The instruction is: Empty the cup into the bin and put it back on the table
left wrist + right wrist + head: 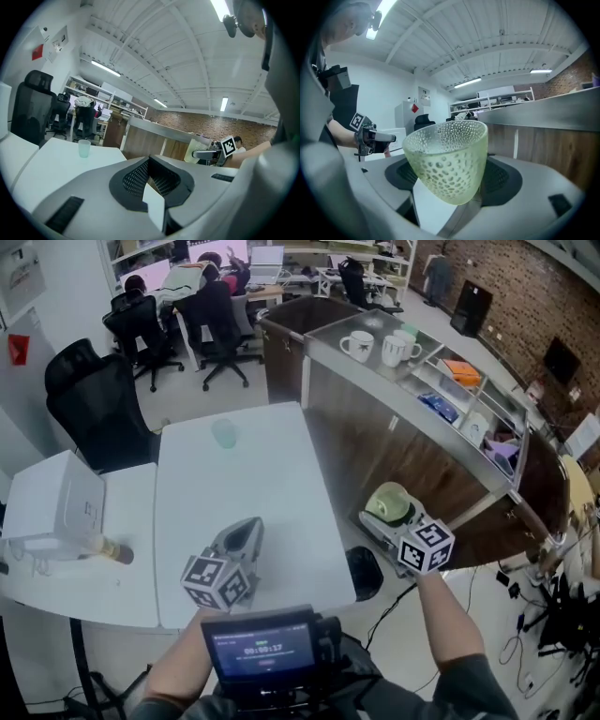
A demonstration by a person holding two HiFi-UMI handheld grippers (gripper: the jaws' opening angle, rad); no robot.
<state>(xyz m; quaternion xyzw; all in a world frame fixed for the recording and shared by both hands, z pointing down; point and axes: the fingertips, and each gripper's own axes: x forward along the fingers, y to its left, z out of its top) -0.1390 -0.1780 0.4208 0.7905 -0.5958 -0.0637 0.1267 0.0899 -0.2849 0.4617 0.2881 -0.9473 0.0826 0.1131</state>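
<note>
cup (447, 159), dimpled green, clamped in right gripper (394, 517) beside wooden counter (412, 456); left gripper (246, 531) jaws together, empty, over white table (272, 474); open office.

My right gripper (389, 519) clamps the cup (447, 159), forearm stretched out, tilted slightly down. My left gripper (246, 526) points level, jaws seemingly together, empty.

Your cup (445, 159) was pale translucent green, dimpled all over; your left gripper (150, 161) was grey, its pads (136, 178) black mesh; its marker cube (218, 580) bore black-and-white squares; the table (281, 474) was white; the tumbler (225, 434) pale teal; the far wall (511, 268) red-brown brick.
</note>
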